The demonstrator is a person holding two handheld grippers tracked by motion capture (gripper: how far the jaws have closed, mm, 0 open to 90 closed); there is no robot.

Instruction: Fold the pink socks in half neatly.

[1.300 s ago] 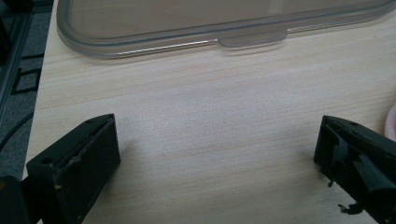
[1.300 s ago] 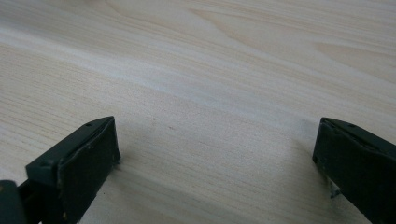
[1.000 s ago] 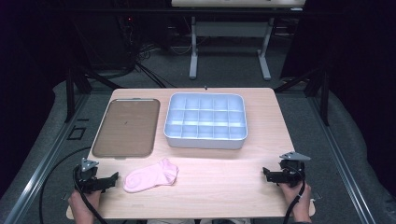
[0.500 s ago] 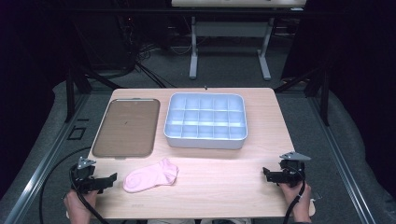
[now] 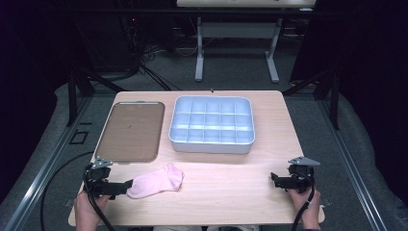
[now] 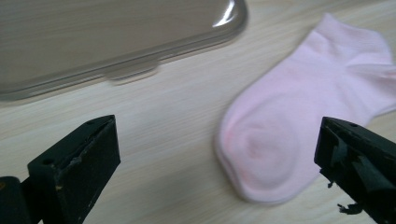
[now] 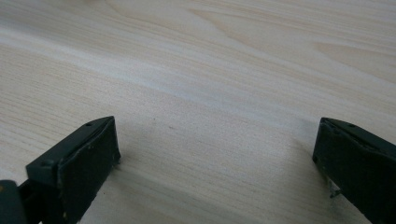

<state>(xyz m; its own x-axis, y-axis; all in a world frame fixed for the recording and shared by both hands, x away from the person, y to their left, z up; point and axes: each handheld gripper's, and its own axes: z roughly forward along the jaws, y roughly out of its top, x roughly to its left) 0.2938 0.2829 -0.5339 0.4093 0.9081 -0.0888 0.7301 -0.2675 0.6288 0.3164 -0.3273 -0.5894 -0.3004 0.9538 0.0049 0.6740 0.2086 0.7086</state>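
Note:
A pink sock (image 5: 156,181) lies flat on the wooden table (image 5: 231,192) near its front left. My left gripper (image 5: 126,185) is open at the sock's toe end. In the left gripper view the sock (image 6: 303,126) lies just ahead between the wide-apart jaws, nearer the right one, with nothing gripped. My right gripper (image 5: 274,179) rests open at the front right, far from the sock. Bare wood (image 7: 210,107) lies between its jaws in the right gripper view.
A white divided bin (image 5: 211,125) with several compartments stands at the table's middle back. A flat translucent brown lid (image 5: 130,131) lies left of it; its rim (image 6: 121,51) shows close ahead in the left gripper view. Dark floor and table legs lie beyond.
My left gripper has slid right toward the sock and now reaches its toe end. The right gripper, sock, bin and lid have stayed put.

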